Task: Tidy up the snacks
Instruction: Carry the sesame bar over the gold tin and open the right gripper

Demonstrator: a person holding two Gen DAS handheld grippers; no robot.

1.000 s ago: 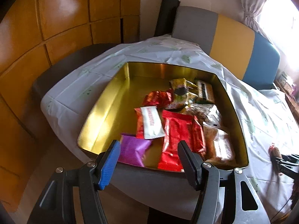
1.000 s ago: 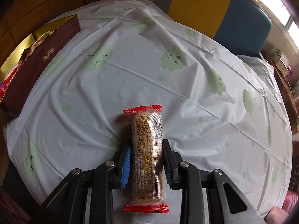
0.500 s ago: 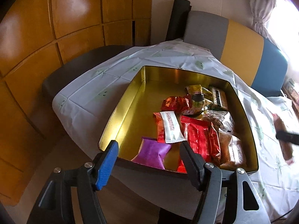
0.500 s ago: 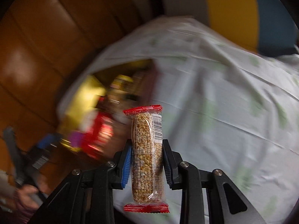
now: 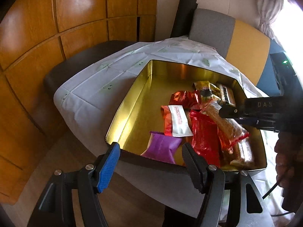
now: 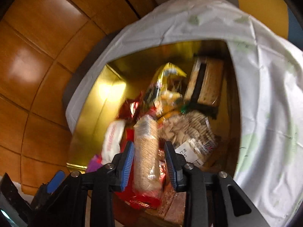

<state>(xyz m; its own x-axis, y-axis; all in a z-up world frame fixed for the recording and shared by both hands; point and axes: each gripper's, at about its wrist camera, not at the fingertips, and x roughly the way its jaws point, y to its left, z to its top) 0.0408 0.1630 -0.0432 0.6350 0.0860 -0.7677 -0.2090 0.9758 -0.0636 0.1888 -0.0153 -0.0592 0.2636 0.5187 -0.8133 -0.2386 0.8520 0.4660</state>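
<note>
Hovering my right gripper [image 6: 149,162] over the gold tin [image 5: 130,102], I've just been spreading its jaws; the grain bar [image 6: 146,157] lies loose between them. Left gripper [image 5: 151,162] gapes empty at the tin's near rim.

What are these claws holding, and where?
Left gripper: nothing. Right gripper: jaws have just been opening around the middle of the grain bar; pads look clear.
</note>
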